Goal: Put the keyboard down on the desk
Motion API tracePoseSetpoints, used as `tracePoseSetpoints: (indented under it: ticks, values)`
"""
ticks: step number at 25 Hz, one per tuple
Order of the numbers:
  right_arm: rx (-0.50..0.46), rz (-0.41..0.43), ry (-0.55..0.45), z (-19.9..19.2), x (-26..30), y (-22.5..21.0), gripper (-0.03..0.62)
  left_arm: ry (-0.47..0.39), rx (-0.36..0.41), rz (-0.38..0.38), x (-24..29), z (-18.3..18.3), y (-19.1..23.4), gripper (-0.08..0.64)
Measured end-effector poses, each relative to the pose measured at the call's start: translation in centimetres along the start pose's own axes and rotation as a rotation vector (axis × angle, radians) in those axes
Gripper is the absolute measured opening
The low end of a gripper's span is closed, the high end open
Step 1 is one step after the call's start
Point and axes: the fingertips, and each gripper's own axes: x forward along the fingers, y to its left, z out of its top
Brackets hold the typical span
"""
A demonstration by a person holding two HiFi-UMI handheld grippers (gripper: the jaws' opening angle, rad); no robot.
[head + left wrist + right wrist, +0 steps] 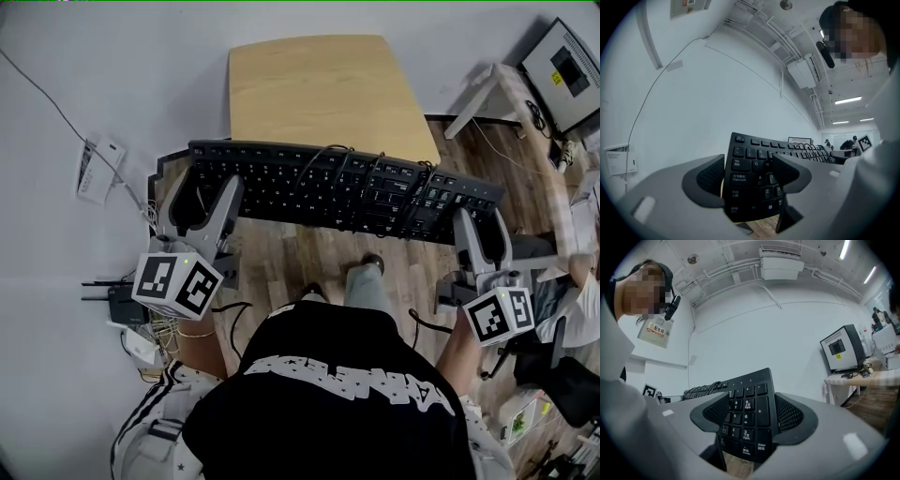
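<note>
I hold a long black keyboard (347, 187) level in the air by both ends, its black cable (352, 159) bunched on top of the keys. My left gripper (200, 195) is shut on its left end, and the Caps Lock keys (740, 164) show between the pads in the left gripper view (750, 177). On the number-pad end (751, 401) my right gripper (467, 225) is shut, also seen in its own view (747, 417). The light wooden desk (319, 84) stands just beyond the keyboard, its top bare. The keyboard hangs over the wood floor at the desk's near edge.
A black router (117, 302) and white boxes (98, 169) with cables lie by the wall on the left. A white table (506, 89) with a monitor (567, 61) stands at the right. The person's leg and shoe (370, 272) are under the keyboard.
</note>
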Motion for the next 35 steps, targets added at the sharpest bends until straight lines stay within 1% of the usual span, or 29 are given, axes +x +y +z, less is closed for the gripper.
tracePoseSetpoints:
  ticks: [4, 13, 16, 20, 24, 28, 30, 32, 35]
  values:
    - [0.0, 0.021, -0.005, 0.0, 0.4, -0.1, 0.31, -0.017, 0.01, 0.023, -0.4, 0.2, 0.0, 0.298]
    - [-0.008, 0.135, -0.022, 0.5, 2.3, -0.7, 0.31, -0.057, 0.025, 0.122, -2.3, 0.8, -0.7, 0.298]
    - [-0.005, 0.15, -0.017, 0.3, 2.8, -0.8, 0.31, -0.056, 0.027, 0.142, -2.6, 0.6, -0.8, 0.298]
    - [0.008, 0.137, -0.024, -0.1, 2.8, -1.0, 0.31, -0.052, 0.041, 0.125, -2.0, 0.8, -0.6, 0.298]
    - [0.006, 0.091, -0.027, -0.2, 1.8, -0.9, 0.311, -0.026, 0.032, 0.087, -1.4, 0.6, -0.6, 0.298]
    - [0.014, 0.1, -0.039, 0.0, 1.7, -0.5, 0.31, -0.035, 0.045, 0.09, -1.7, 1.3, -0.6, 0.298]
    - [0.009, 0.093, -0.032, 0.0, 1.5, -0.6, 0.31, -0.029, 0.035, 0.087, -1.7, 1.0, -0.6, 0.298]
    - [-0.007, 0.082, -0.035, 0.1, 1.4, -0.6, 0.31, -0.038, 0.023, 0.07, -1.3, 0.5, -0.5, 0.298]
    - [-0.02, 0.07, -0.043, 0.2, 1.4, -0.5, 0.31, -0.059, 0.025, 0.045, -0.8, 0.5, -0.2, 0.298]
